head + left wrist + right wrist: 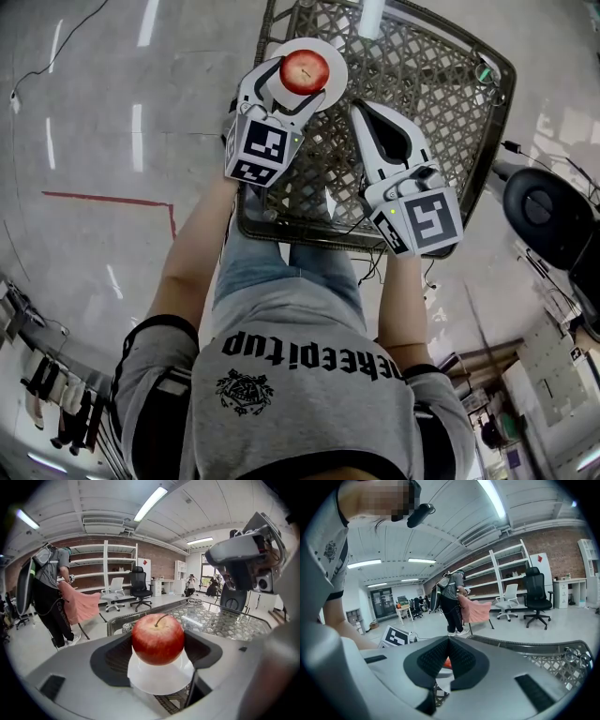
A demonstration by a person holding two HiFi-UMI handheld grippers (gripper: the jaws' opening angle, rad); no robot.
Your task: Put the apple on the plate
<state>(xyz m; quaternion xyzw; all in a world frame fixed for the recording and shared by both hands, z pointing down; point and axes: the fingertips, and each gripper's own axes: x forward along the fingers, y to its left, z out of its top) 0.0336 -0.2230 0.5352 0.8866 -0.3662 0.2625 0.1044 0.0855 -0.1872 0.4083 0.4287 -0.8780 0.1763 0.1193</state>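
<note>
A red apple (305, 70) (158, 638) sits upright on a small white plate (333, 54) (159, 680) at the far left corner of the lattice table (441, 103). My left gripper (286, 91) (158, 645) is open, its jaws spread wide on either side of the apple, which rests on the plate. My right gripper (362, 110) (449, 641) is shut and empty, hovering over the table to the right of the plate. A sliver of the apple (446, 663) shows between its jaws.
The table's metal rim (281, 228) runs close to my legs. A black office chair (548, 214) stands at the right. A person holding pink cloth (50, 597) and swivel chairs (139, 588) stand further off by shelves.
</note>
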